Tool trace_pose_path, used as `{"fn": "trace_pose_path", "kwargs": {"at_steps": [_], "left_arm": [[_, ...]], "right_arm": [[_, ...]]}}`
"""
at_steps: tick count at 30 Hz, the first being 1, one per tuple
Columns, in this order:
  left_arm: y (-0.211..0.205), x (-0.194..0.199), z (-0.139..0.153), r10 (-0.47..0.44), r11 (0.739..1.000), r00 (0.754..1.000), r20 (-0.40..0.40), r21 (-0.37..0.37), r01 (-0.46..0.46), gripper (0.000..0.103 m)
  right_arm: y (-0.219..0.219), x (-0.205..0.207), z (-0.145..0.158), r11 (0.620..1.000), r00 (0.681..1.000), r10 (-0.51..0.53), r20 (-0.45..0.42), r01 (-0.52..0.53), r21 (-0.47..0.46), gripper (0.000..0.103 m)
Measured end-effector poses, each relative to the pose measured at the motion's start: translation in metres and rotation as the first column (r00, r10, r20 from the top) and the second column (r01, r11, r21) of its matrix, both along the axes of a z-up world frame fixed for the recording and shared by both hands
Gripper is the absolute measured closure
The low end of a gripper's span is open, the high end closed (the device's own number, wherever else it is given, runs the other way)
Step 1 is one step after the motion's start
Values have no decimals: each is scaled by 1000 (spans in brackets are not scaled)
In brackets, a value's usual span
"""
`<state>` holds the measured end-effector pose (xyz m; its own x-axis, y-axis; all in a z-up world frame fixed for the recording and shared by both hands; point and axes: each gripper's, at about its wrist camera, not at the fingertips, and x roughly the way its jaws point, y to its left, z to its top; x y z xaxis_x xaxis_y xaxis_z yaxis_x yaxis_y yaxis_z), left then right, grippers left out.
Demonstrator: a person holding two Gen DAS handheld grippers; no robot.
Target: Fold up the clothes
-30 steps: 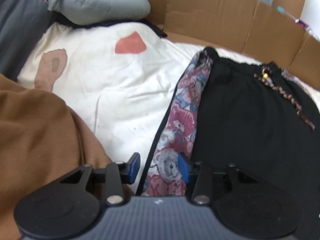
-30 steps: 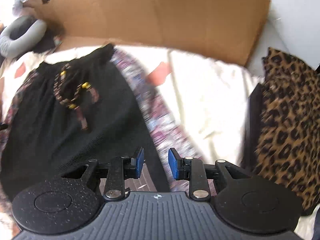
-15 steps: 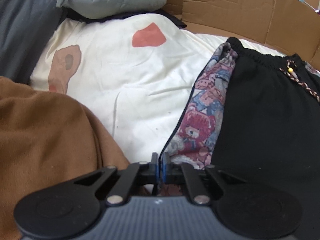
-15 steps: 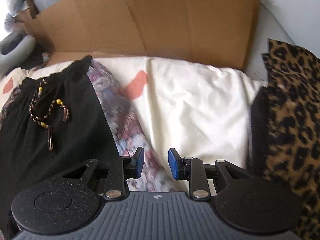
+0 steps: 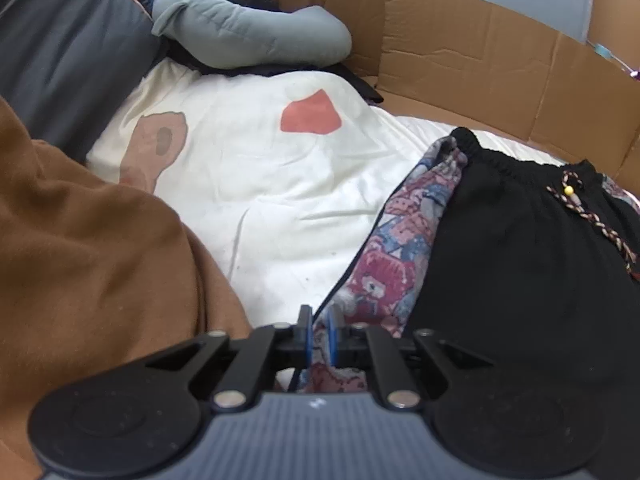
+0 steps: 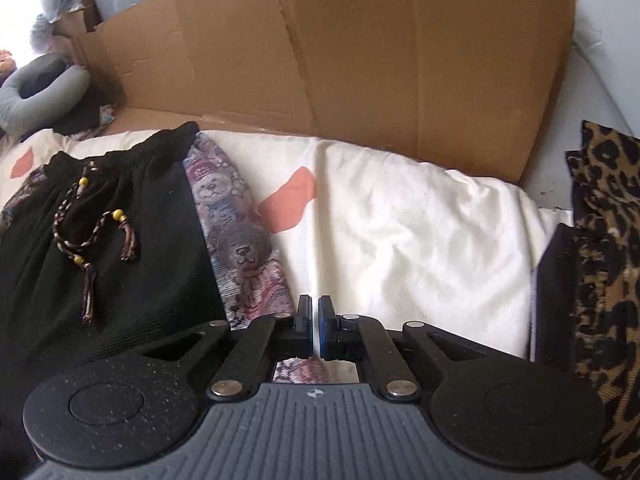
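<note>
- Work surface: a cream sheet (image 5: 256, 184) with red and brown patches, spread over a soft bed.
- Far edge: a wall of flattened cardboard (image 6: 328, 56) stands along the back, close behind the waistband of the garment.
- Left boundary: a brown blanket (image 5: 80, 248) is heaped against the sheet; a grey pillow (image 5: 248, 36) lies at the far left corner.
- Right boundary: a leopard-print cloth (image 6: 604, 264) with a dark folded item beside it closes off that side.
- Open room: bare sheet shows on both sides of the garment (wider on the right, between it and the leopard-print cloth).
- Task item: the black shorts (image 6: 100, 264) lie flat in the middle of the sheet, waistband toward the cardboard, with a braided drawstring (image 6: 92, 232) and yellow beads on top. A bear-print side panel (image 6: 240, 248) runs down each outer edge.
- Left gripper (image 5: 319, 330): jaws nearly together, clamped on the left bear-print edge of the shorts; fabric is visible between the blue pads.
- Right gripper (image 6: 315, 330): jaws have just been closing and now stand almost together at the right bear-print edge. Printed fabric shows directly beneath them, but a pale slit remains between the pads (whether cloth is actually pinched cannot be told).
</note>
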<state>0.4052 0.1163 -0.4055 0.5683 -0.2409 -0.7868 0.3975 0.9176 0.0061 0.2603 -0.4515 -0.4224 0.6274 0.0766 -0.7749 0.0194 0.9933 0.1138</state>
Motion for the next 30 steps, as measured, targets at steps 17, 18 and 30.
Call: {"fn": "trace_pose_path", "kwargs": {"at_steps": [17, 18, 30], "left_arm": [[-19, 7, -1, -25, 1000, 1000, 14, 8, 25, 77], [-21, 9, -3, -29, 1000, 999, 14, 12, 29, 75], [-30, 27, -14, -41, 998, 999, 8, 38, 41, 64]], "right_arm": [[13, 8, -16, 994, 992, 72, -99, -80, -75, 83], [13, 9, -16, 993, 992, 72, -103, -80, -81, 82], [8, 22, -20, 993, 979, 101, -179, -111, -45, 79]]}}
